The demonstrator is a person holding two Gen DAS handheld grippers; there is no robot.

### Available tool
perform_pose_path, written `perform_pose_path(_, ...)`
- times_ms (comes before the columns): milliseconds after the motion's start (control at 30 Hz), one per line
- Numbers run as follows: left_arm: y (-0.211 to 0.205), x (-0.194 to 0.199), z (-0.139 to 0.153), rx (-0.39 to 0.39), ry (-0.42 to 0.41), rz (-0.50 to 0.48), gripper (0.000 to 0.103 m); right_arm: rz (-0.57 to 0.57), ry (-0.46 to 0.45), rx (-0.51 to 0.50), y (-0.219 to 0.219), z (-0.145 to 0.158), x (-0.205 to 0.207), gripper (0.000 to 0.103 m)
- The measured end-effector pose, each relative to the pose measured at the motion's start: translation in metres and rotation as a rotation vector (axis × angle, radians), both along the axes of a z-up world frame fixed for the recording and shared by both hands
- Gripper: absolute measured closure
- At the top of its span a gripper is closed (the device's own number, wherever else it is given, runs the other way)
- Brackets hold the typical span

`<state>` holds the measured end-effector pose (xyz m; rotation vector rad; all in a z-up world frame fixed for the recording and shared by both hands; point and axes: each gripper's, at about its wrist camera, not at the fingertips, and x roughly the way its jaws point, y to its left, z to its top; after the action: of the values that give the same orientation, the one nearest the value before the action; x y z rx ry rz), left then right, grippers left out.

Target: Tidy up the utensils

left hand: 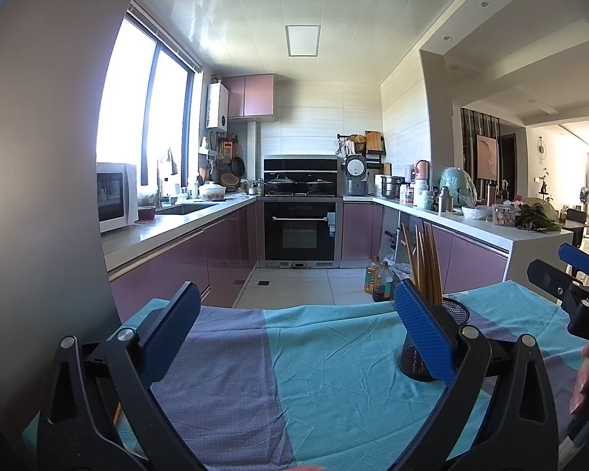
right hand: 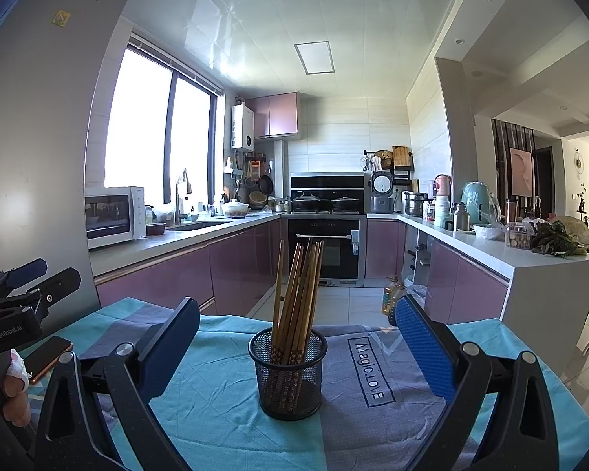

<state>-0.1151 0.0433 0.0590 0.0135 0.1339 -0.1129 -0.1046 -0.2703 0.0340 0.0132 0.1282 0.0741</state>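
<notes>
Black mesh holder (right hand: 288, 373) standing upright on the blue and grey tablecloth (right hand: 216, 404), straight ahead of the right gripper (right hand: 296, 347) and centred between its two spread fingers, touching neither. Wooden chopsticks (right hand: 298, 294) bundled inside the holder, tips up, leaning a little to the right and fanning apart at the top. Right gripper released, jaws wide, nothing between the blue pads (right hand: 422, 347). Printed label "Magic.LOVE" (right hand: 369, 369) on the grey stripe, just right of the holder.

From the left wrist view, the same holder (left hand: 432, 345) far to the right side, partly hidden behind the right-hand finger (left hand: 424, 333) of the left gripper (left hand: 294, 329), so not inside its opening but beside it. Chopsticks (left hand: 422, 263) rising above that finger. Left gripper also released, jaws wide apart, only bare cloth (left hand: 314, 373) between them. Right gripper (left hand: 569, 274) visible at the right edge, with a person's fingers (left hand: 587, 384) below it.

In the right wrist view, at the left edge: the left gripper (right hand: 15, 286), a hand (right hand: 15, 388) under it, and a flat dark object (right hand: 47, 357) with an orange rim lying on the cloth, probably a phone, though too near the edge to be sure.
</notes>
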Motion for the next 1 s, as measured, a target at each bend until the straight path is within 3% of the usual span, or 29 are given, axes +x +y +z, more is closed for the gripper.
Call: perform_pose_path(1000, 0.0, 0.0003, 0.0002, 0.002, 0.002, 0.001, 0.006, -0.009, -0.002, -0.001, -0.0016, 0.0034, 0.0008, 0.006)
